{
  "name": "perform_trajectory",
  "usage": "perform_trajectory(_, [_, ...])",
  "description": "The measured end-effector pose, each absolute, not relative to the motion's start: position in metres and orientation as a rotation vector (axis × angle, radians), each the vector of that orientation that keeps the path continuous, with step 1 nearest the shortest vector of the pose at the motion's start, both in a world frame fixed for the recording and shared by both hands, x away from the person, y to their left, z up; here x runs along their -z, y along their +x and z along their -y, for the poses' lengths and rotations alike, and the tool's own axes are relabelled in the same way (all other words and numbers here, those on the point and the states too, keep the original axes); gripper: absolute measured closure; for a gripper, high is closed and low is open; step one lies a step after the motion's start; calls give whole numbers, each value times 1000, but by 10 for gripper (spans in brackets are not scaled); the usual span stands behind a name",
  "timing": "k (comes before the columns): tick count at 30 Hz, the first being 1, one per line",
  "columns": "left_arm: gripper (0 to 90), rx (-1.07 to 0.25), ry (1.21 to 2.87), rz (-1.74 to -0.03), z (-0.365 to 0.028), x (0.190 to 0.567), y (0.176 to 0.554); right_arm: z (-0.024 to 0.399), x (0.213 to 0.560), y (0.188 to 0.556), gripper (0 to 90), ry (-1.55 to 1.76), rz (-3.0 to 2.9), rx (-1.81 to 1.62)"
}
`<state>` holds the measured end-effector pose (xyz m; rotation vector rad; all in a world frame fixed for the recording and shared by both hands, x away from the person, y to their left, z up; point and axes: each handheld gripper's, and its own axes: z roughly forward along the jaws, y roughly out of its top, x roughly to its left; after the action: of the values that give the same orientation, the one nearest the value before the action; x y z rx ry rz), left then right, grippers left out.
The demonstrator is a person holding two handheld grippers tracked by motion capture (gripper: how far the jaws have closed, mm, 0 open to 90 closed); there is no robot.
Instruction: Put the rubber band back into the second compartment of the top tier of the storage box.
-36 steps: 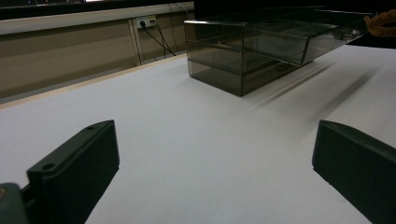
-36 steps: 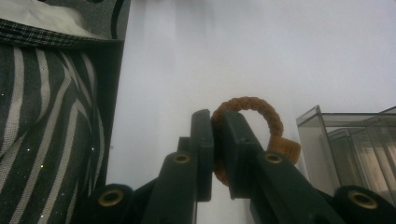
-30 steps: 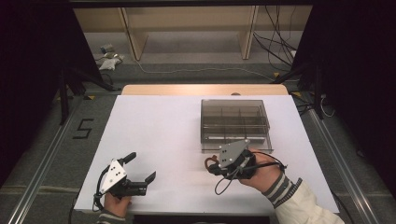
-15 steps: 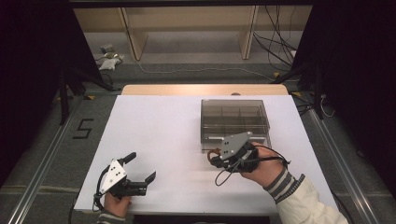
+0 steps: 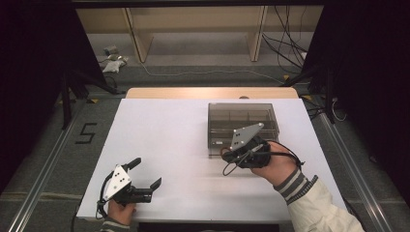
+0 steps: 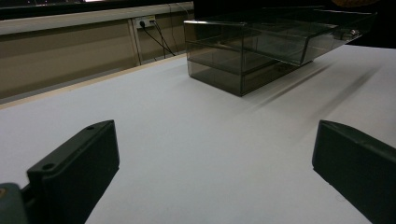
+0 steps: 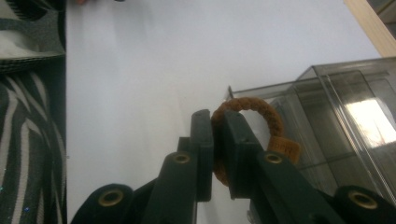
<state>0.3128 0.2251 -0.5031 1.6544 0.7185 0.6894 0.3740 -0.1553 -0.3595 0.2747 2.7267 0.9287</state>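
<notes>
Looking down from the high view, a white surface [image 5: 174, 140] carries a smoky clear plastic organizer box [image 5: 243, 126], which serves as the landmark for everything else. The right tongs [image 5: 230, 155] hang just beside the box's near left corner, held by a hand [image 5: 273, 166] in a striped cuff, and a brown braided ring [image 5: 227, 153] shows at their tips. The left tongs [image 5: 146, 174] sit well apart from the box, toward the near left corner of the surface, with their two jaws spread wide and nothing between them. A dark "5" mark [image 5: 86, 133] lies on the grey floor beyond the surface's left edge, far from the box. Turning to the left gripper view, the two black jaws stand wide apart at the lower corners over bare white surface [image 6: 201, 149], and the organizer box [image 6: 261, 46] rests farther off, its upper drawer pulled out past the lower body toward the right of the picture. In the right gripper view, the right tongs [image 7: 218, 140] are pressed together on the brown braided ring [image 7: 254, 109], pinching one side of its loop while the rest arches free above the jaw tips; a small tan tag hangs from the ring on the side toward the box. The organizer box [image 7: 341, 121] lies just beside the ring, at the right, and a striped sleeve [image 7: 28, 140] fills the left edge, well apart from the box.
</notes>
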Motion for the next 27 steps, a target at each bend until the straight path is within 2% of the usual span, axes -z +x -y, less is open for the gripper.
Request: perform_trajectory(27, [6, -690, 1655, -719, -225, 503, 313, 168, 363, 399, 835, 535, -2693, -781])
